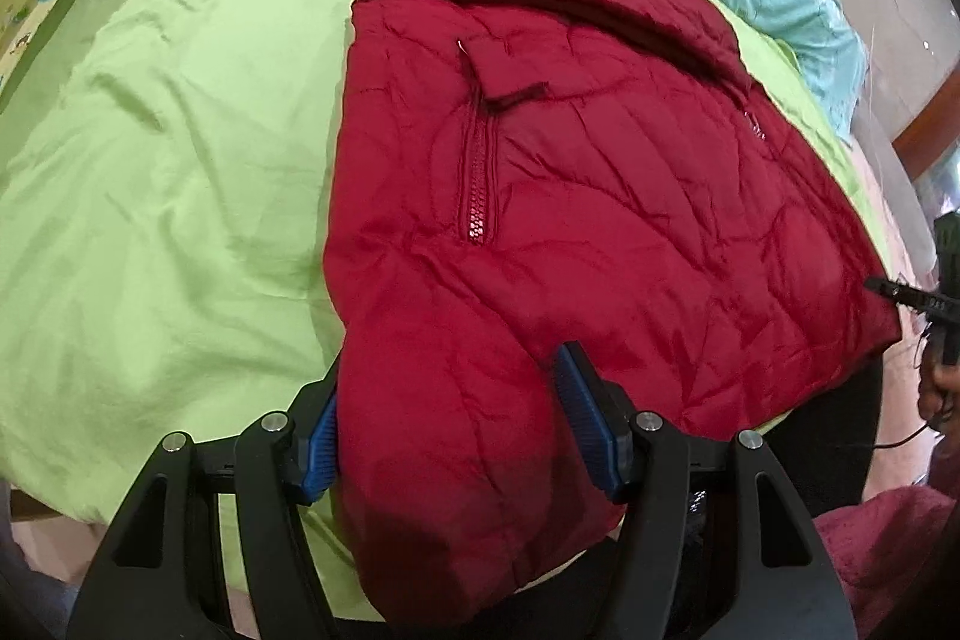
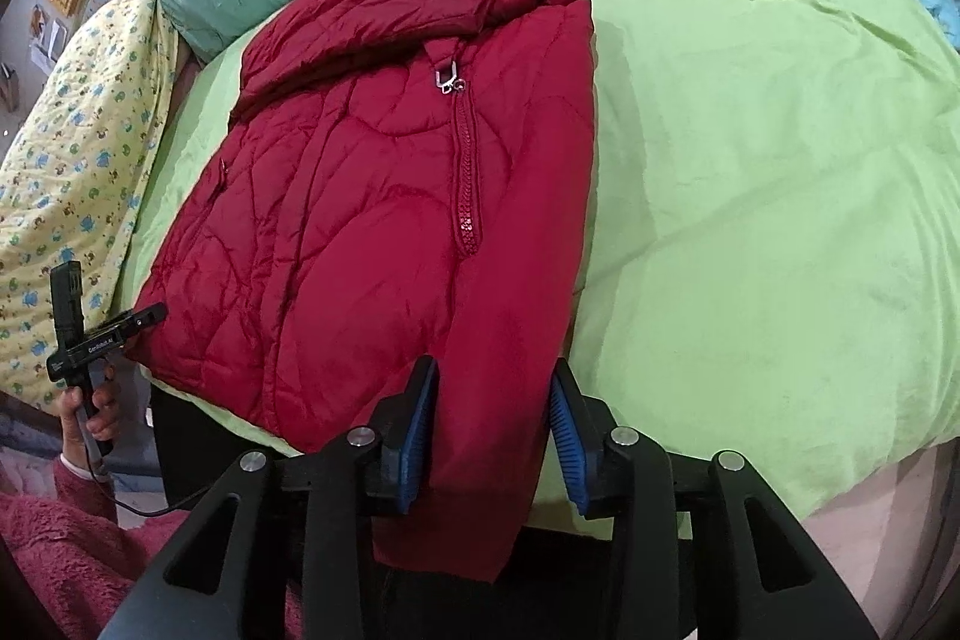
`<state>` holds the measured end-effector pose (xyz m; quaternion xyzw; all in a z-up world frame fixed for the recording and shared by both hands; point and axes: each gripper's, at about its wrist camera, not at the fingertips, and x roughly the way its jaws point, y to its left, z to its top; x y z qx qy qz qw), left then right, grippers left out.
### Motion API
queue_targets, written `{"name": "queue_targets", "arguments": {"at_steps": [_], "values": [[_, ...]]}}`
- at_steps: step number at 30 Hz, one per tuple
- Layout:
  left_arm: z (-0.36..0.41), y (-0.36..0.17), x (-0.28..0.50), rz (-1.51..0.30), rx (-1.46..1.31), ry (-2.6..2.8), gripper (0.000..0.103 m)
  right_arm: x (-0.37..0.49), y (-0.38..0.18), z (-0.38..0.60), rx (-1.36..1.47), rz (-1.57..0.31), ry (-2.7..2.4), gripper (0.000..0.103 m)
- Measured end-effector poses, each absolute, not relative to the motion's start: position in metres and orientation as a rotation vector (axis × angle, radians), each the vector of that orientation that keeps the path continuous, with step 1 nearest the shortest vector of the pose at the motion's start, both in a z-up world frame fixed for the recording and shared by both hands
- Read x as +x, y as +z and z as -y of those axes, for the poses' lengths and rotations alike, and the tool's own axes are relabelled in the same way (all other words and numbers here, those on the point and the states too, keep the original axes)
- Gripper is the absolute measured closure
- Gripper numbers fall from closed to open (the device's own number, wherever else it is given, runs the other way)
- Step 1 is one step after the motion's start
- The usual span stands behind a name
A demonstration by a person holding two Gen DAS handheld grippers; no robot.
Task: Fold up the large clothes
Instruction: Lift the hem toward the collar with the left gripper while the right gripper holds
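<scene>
Item: red quilted jacket (image 1: pixel 600 172), zipped, flat on green sheet (image 1: pixel 150 160) of bed; collar toward top of frame, hem/sleeves toward bottom, overhanging bed edge.

L gripper (image 1: pixel 450 418): lower centre of left view, blue pads either side of a puffy sleeve; left pad touches fabric, right pad looks just beside it. Firm clench? Can't tell.

R gripper (image 2: pixel 489 430): lower centre of right view, other sleeve (image 2: pixel 480 430) betw. pads; left pad on fabric, right pad stands clear. Not yet clamped, I judge.

Step, my read: taking both sleeves for first fold.

Next: close fully on each sleeve, lift, lay across jacket front w/o dragging body off bed.
</scene>
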<state>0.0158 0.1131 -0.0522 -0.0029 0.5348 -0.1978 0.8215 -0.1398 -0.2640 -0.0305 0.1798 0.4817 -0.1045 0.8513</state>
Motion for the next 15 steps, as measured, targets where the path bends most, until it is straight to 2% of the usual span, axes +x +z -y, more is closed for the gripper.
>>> {"name": "queue_targets", "arguments": {"at_steps": [8,10,11,13,15], "values": [[-0.1114,-0.0511,0.0147,-1.142,0.002,-0.463,0.04,-0.1375,-0.035,0.2609,0.377,-1.037,-0.184,0.06],[-0.1092,-0.0505,0.0125,-1.132,0.009,-0.475,0.058,-0.1365,-0.0348,0.2576,0.358,-1.039,-0.168,0.065],[-0.1084,-0.0504,0.0118,-1.129,0.009,-0.483,0.062,-0.1365,-0.0343,0.2565,0.351,-1.038,-0.162,0.069],[-0.1077,-0.0493,0.0102,-1.112,0.005,-0.496,0.077,-0.1378,-0.0319,0.2561,0.353,-1.023,-0.144,0.074],[-0.1095,-0.0459,0.0102,-1.096,-0.021,-0.509,0.081,-0.1401,-0.0274,0.2552,0.37,-0.988,-0.117,0.078]]}}
